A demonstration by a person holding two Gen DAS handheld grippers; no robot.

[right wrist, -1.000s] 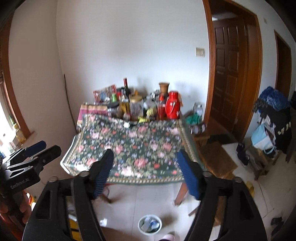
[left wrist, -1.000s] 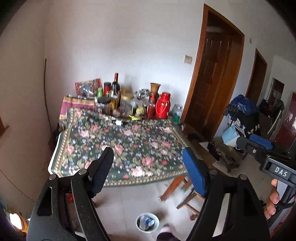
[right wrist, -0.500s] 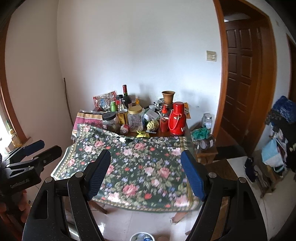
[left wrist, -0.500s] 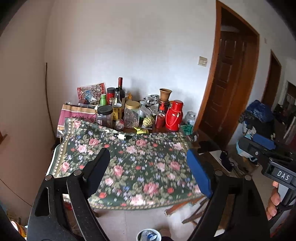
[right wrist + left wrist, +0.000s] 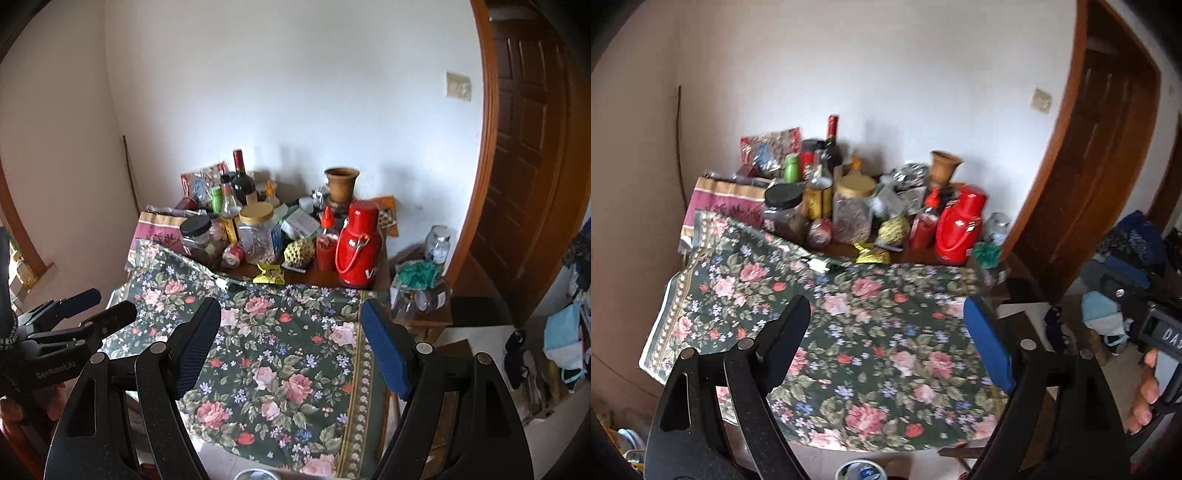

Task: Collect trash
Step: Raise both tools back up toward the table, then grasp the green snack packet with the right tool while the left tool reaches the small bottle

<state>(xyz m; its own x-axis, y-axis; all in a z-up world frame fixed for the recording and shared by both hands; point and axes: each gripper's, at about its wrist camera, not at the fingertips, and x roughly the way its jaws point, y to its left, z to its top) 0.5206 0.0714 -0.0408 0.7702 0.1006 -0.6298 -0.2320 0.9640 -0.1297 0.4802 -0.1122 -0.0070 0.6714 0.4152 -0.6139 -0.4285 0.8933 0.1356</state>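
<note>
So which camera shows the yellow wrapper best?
The right wrist view: the yellow wrapper is sharp, lying on bare wood in front of the jars. The left wrist view shows it too, but motion-blurred.

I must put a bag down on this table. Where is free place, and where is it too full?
The floral tablecloth is bare from the near edge up to the yellow wrapper. Behind that, the back strip is crowded with jars, bottles and the red thermos.

Floral cloth tablecloth [image 5: 280, 354], glossy red plastic flask [image 5: 356, 251], varnished wood door [image 5: 524, 147]
</note>
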